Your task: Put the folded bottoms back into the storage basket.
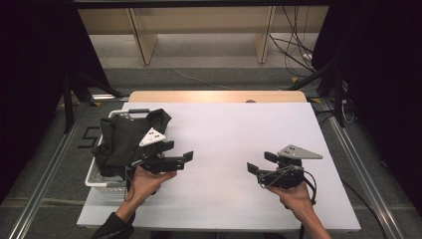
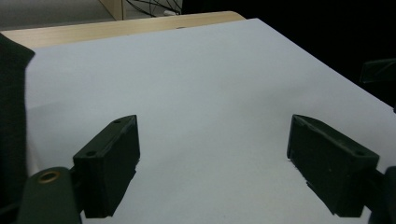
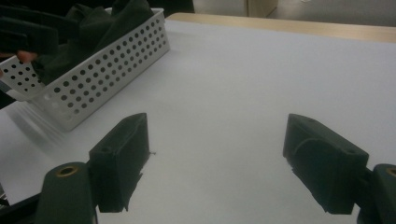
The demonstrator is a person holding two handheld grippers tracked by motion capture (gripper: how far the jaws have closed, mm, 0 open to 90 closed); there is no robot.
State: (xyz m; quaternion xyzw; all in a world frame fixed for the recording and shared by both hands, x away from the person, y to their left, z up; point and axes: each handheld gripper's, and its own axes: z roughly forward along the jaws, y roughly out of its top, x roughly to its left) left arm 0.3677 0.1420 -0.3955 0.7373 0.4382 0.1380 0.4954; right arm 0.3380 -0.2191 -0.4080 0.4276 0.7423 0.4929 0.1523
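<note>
A white perforated basket stands at the table's left edge with dark cloth heaped in it. My left gripper hovers just right of the basket, open, jaws pointing right with nothing between them. In the left gripper view its jaws stand wide over bare white tabletop, the cloth at the left edge. My right gripper is at the front right, open and empty, pointing left. In the right gripper view the gripper faces the basket and its cloth.
A white sheet covers the table, with a wooden strip along the far edge. Beyond it are wooden shelf legs and cables on the floor. Dark curtains flank both sides.
</note>
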